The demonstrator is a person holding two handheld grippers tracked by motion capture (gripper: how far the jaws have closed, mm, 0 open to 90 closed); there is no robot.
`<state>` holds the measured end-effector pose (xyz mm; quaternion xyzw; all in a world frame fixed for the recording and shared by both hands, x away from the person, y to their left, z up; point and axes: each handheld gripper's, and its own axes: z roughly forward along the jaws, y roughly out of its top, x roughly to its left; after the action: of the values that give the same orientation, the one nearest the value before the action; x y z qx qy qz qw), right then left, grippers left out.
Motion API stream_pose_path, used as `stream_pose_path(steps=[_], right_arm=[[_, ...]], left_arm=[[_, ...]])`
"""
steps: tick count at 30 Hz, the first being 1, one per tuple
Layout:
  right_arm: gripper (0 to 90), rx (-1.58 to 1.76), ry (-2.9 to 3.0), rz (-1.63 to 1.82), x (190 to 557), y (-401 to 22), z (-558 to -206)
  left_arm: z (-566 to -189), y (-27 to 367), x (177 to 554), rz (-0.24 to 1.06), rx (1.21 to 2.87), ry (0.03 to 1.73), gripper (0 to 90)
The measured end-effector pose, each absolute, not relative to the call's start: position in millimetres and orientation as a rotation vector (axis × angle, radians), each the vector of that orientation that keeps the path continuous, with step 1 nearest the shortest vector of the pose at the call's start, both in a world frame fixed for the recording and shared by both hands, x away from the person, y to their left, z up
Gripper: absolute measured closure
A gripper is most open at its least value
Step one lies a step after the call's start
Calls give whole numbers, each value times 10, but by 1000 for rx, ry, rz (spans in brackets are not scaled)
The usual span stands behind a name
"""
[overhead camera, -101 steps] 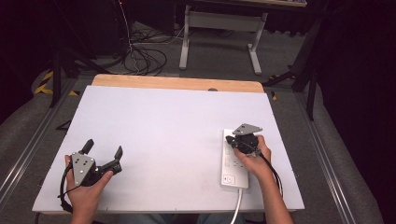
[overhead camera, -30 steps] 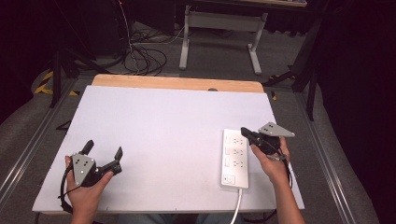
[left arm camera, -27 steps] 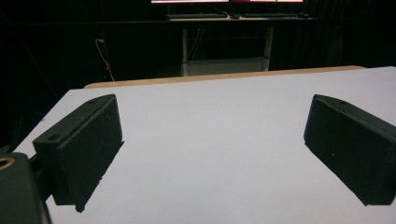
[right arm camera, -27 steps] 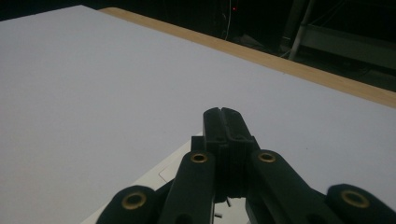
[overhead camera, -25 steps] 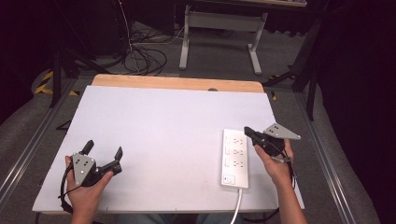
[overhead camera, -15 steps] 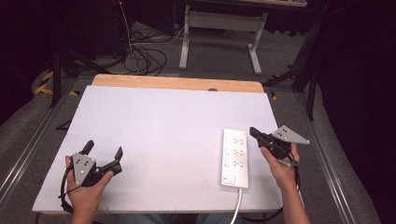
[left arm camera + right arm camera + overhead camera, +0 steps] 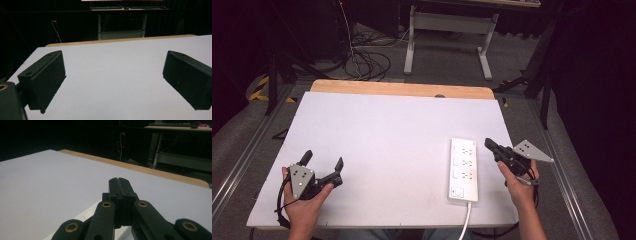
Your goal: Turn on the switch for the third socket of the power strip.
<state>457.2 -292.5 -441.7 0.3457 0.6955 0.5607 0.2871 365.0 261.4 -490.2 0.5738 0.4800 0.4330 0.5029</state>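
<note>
A white power strip (image 7: 463,169) with several sockets lies lengthwise on the white table top (image 7: 387,145) near the front right, its cord running off the front edge. Just right of the strip, my right gripper (image 7: 490,145) is shut with nothing in it, tips pointing toward the strip's far end. In the right gripper view the pressed-together jaws (image 7: 119,182) hover over a corner of the strip (image 7: 87,215). At the front left, my left gripper (image 7: 322,159) rests open on the table. Its two black pads (image 7: 46,77) stand wide apart with bare table between them.
The table has a wooden far edge (image 7: 402,89). Beyond it are a desk frame (image 7: 447,35) and loose cables (image 7: 362,57) on the grey floor. Metal rails (image 7: 562,165) run along both sides of the table.
My right gripper has moved off the power strip to its right side and stays shut. The strip and the left gripper have not moved.
</note>
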Motion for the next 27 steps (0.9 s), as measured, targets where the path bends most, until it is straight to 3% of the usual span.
stream_pose_path(steps=[27], right_arm=[[900,886,1746,1588,4339,-3057,-4532]], left_arm=[[-4885,2620,3633,1046,1376,1157,52]])
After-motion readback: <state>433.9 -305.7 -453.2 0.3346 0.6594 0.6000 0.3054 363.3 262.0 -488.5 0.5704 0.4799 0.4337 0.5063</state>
